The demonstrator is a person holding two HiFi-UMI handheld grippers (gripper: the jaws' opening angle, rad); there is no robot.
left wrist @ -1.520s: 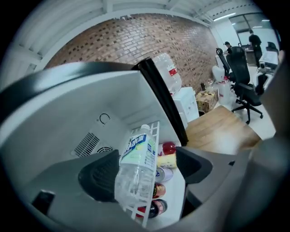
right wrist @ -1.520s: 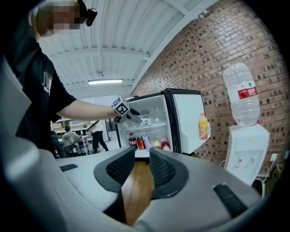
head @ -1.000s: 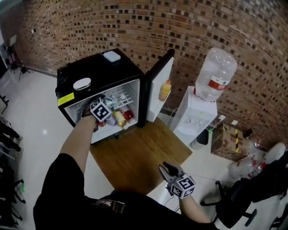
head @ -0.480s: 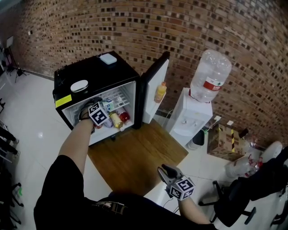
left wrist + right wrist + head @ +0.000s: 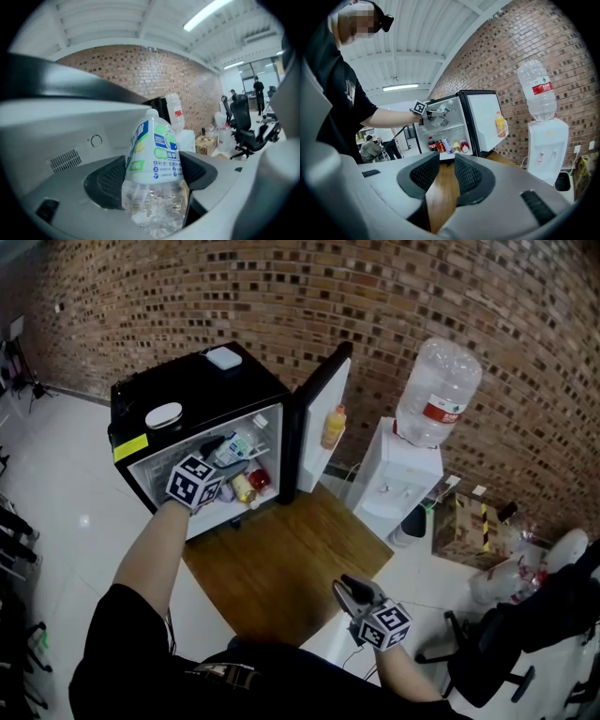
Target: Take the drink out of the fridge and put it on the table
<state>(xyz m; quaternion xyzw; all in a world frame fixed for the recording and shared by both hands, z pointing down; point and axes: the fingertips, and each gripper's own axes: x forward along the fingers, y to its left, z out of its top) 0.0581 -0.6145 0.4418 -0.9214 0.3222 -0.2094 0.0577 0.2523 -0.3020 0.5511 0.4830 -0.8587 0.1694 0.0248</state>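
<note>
At the fridge mouth: my left tool (image 5: 153,177) has the clear drink bottle (image 5: 157,150) between its pads. The jaws are spread wide and pressed on the bottle's bare lower body, just below the blue-and-green label.
Bottle position: in the air at the open front of the black mini fridge (image 5: 202,390), about level with the upper shelf, cap pointing away from the tool. It is not yet over the counter.
Right tool (image 5: 446,166): jaws part-way apart with a narrow gap and nothing in them. It hangs low near the person's body, above the near edge of the wooden counter (image 5: 281,563).
Step in hand: I judge this to be carrying the bottle clear of the fridge, with the set-down left to do.
Doing it well: I want an even squeeze, since thin plastic may buckle and slip. I should draw straight back so the cap misses the fridge roof and the open door (image 5: 323,413) beside it.
Watch for: the cans and bottles (image 5: 248,484) on the lower shelf lie just beside the tool, and a dipped wrist could knock them.
Set-down: bring the bottle upright over bare wood, well away from the edge, with the base flat before the jaws let go.
Leave alone: the orange drink (image 5: 332,426) in the door rack.
</note>
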